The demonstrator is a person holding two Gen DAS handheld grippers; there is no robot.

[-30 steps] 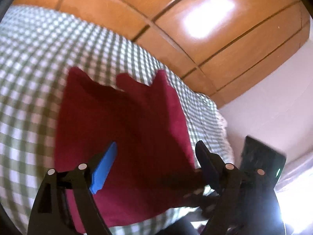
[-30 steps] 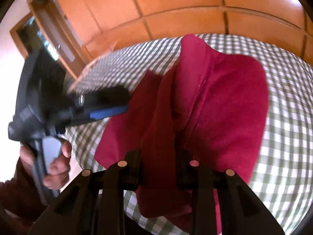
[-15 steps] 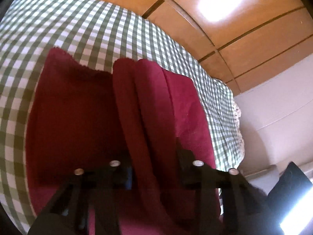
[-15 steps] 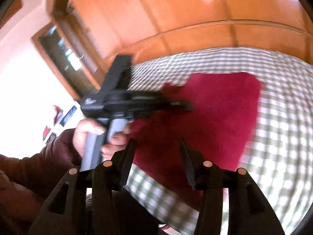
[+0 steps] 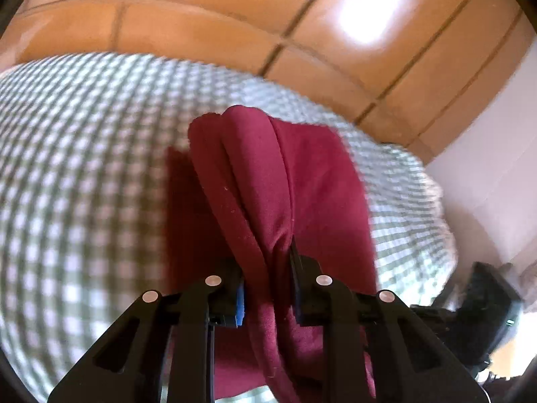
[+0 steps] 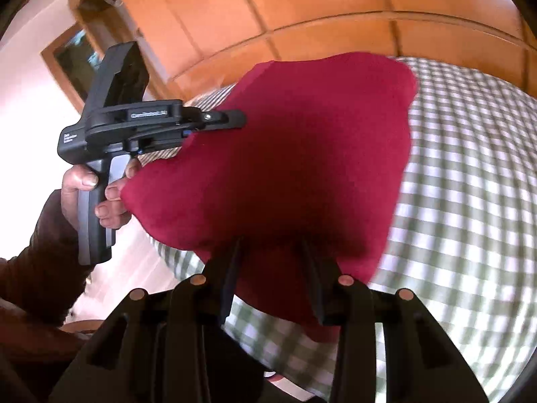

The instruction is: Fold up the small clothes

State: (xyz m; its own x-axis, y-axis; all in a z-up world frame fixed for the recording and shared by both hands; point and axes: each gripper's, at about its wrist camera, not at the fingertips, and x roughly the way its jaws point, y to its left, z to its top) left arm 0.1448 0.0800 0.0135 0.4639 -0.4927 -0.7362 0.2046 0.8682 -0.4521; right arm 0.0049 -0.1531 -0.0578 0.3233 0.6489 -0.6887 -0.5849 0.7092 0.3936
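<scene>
- In my right wrist view, far left, I see a hand in a dark sleeve gripping the handle of the left claw.
- That left claw reaches sideways into the upper edge of the red cloth, which hides its tips from this side.
- The cloth hangs lifted and spread between the two claws, above the green checked cover of the tabletop.
- Lower centre of the same view, my right claw has its two fingers on either side of the cloth's near edge; its jaws are closing, with the fabric between them, and I cannot tell whether the pads press it yet.
- Behind everything stand orange wooden panels.
- In my left wrist view, the checked cover fills the left side, blurred.
- In the middle, the red cloth runs up from the camera in long gathered folds.
- At the bottom centre my left claw is clamped on a bunched fold of it, jaws closing tighter, a blue pad showing on the left finger.
- To the right the cover's edge drops away toward a pale wall.
</scene>
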